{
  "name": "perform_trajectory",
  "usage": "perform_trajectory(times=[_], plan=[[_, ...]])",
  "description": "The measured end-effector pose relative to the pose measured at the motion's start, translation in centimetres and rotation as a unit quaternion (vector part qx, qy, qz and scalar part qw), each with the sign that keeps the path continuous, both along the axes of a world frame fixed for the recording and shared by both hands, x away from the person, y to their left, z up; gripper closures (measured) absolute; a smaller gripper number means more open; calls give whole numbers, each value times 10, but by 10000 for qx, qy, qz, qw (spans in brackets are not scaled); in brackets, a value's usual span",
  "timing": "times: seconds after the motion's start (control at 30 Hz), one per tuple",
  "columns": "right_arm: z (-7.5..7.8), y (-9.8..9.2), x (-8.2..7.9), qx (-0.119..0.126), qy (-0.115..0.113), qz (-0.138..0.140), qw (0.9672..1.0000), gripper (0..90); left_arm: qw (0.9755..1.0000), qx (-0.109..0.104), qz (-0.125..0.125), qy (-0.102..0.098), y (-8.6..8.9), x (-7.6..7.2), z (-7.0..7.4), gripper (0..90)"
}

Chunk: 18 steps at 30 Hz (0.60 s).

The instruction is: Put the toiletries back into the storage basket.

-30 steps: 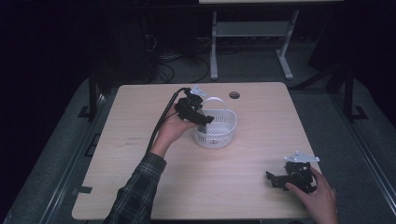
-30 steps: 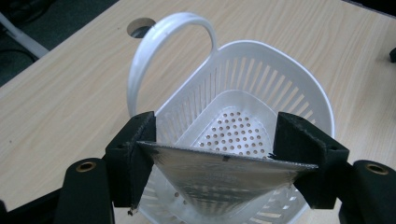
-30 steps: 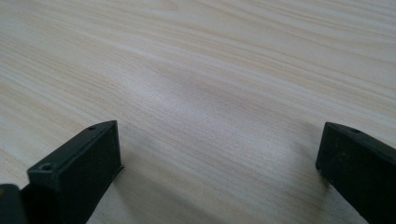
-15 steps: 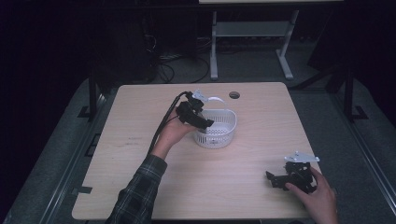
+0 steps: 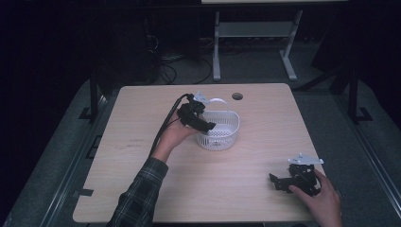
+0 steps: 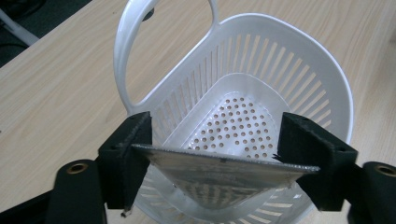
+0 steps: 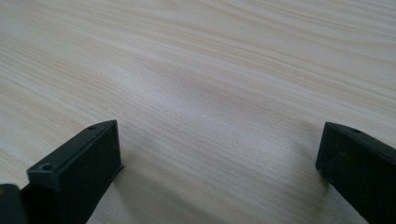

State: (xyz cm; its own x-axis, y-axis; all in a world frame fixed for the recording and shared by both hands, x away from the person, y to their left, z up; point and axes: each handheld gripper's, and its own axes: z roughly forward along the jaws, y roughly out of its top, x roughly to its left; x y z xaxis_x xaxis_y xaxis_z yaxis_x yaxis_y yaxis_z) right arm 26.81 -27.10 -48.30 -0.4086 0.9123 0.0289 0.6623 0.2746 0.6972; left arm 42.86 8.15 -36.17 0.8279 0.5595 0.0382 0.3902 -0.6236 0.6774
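Here, item: a silvery foil pouch, looking light, thin, crinkly, hanging over the white basket.
Left gripper: jaws have just been widening, still touching the pouch's side edges at 9 and 3 o'clock.
Right gripper: resting on the table, jaws spread, gripping nothing.

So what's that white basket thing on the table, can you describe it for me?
The white basket looks like plastic, rounded, with slotted walls, a perforated floor and a hoop handle tilted to one side. It stands upright on the wooden table, toward the far middle. The left gripper hangs over its rim, a flat silvery packet spanning its jaws above the basket's inside.
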Motion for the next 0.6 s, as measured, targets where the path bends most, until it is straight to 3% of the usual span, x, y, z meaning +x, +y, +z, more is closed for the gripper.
perform_trajectory(times=[0.27,0.6], plan=[[0,0,0,2,1,-1,10000,0,10000,-20,0,-33,0,-3,4,148],[0,0,0,1,0,0,10000,0,9999,-95,-18,-90,8,-6,13,142]])
